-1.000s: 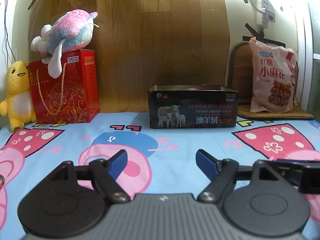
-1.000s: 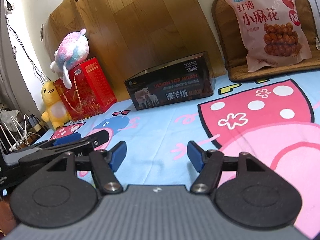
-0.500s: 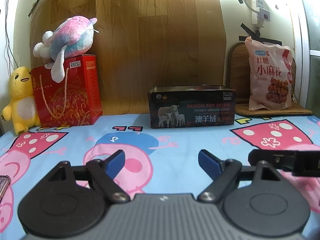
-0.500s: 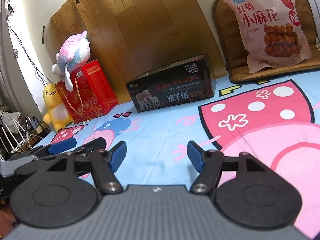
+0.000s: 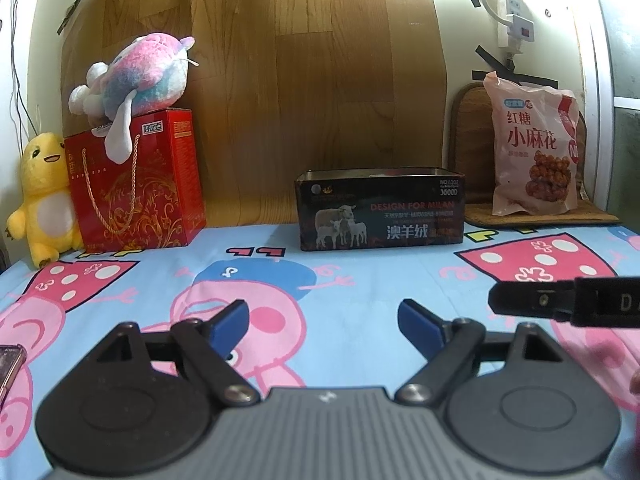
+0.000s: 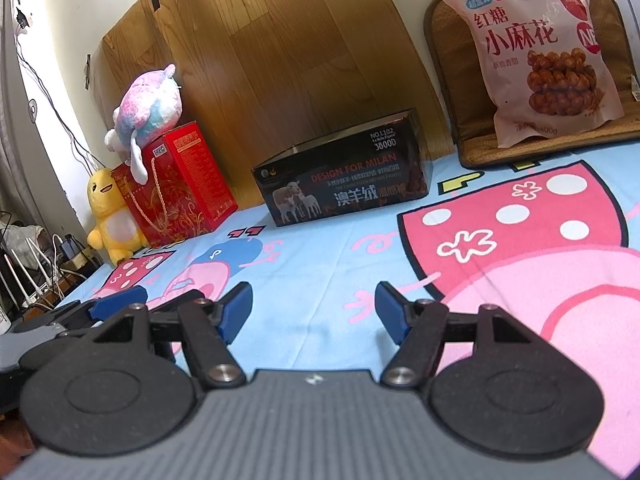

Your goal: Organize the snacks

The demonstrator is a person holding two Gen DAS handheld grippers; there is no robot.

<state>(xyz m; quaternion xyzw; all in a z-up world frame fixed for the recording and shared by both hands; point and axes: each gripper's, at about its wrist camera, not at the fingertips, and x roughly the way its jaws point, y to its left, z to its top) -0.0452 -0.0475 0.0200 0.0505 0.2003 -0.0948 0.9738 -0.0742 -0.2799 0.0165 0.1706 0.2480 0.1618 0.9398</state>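
Note:
A pink snack bag (image 5: 534,156) stands upright on a brown woven mat (image 5: 540,214) at the back right; it also shows in the right wrist view (image 6: 528,48). A dark open tin box (image 5: 382,210) printed with sheep stands at the back centre, also in the right wrist view (image 6: 344,184). My left gripper (image 5: 322,322) is open and empty, low over the cartoon sheet. My right gripper (image 6: 314,312) is open and empty, also low over the sheet. Both are well short of the box and bag.
A red gift bag (image 5: 136,184) with a pastel plush toy (image 5: 136,84) on top and a yellow plush (image 5: 42,196) stand at the back left. A wood-grain panel (image 5: 280,80) lines the wall. A phone edge (image 5: 10,364) lies at far left.
Both grippers have pulled back a little and stay open. The right gripper's arm now reaches less far into the left wrist view.

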